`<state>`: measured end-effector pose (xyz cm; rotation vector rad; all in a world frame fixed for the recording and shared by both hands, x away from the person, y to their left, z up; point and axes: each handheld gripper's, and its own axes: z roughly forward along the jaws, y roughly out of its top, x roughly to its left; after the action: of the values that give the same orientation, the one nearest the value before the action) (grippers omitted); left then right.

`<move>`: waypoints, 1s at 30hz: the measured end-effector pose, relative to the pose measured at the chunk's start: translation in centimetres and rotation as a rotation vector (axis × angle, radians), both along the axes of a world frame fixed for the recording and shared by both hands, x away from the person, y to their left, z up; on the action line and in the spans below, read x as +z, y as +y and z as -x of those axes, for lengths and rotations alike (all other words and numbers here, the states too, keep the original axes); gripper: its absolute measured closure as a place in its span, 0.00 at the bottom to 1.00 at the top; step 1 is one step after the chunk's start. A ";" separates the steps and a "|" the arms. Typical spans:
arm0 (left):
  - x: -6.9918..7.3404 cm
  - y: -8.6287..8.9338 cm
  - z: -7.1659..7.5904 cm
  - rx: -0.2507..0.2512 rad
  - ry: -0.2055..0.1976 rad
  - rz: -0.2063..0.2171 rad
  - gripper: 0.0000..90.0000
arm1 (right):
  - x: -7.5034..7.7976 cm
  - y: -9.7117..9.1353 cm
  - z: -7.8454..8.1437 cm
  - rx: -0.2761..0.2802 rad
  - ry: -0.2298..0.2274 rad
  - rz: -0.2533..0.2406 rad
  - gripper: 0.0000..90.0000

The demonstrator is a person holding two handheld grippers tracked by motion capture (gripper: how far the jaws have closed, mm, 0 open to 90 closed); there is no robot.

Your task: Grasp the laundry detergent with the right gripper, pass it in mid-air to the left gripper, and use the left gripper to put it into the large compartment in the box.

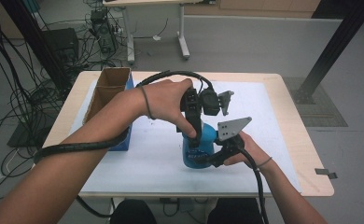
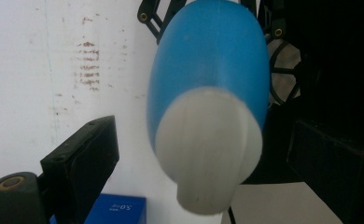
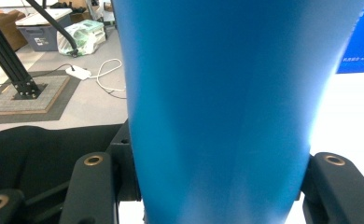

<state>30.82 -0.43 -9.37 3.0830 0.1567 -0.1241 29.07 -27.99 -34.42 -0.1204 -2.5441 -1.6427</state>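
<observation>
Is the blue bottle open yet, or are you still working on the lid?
Not open yet. Done: the right tongs are clamped on the blue bottle, holding it upright on the white mat. In hand: the left tongs reach down over its top, jaws open either side of the white cap. Left: gripping the cap and taking it off.

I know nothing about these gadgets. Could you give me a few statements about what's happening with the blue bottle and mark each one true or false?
1. The right gripper is clamped on the body of the blue bottle. True.
2. The bottle's cap is red. False: it is white.
3. The left gripper is above the bottle, its open jaws either side of the cap. True.
4. The cardboard box sits at the table's right edge. False: it stands near the left edge in the high view.
5. The bottle stands inside the cardboard box. False: it is out on the white mat, apart from the box.
</observation>
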 end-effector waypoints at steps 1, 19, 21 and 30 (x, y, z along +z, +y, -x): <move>0.0 -0.1 0.0 -0.004 0.000 -0.006 0.10 | 0.0 0.0 -0.1 0.003 0.000 0.000 0.46; -1.1 -1.3 0.0 -0.027 0.016 -0.035 0.11 | 0.3 0.4 -0.2 0.011 -0.007 -0.005 0.46; -1.2 -1.4 0.1 -0.028 0.017 -0.037 0.11 | 0.3 0.4 -0.2 0.011 -0.005 -0.007 0.46; -1.8 -1.3 0.0 -0.017 0.025 -0.035 0.11 | 0.3 0.5 -0.1 0.012 -0.004 -0.010 0.46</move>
<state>30.78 -1.69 -11.14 3.1196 0.1350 -0.1617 29.16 -27.53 -34.10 -0.1012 -2.5346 -1.6531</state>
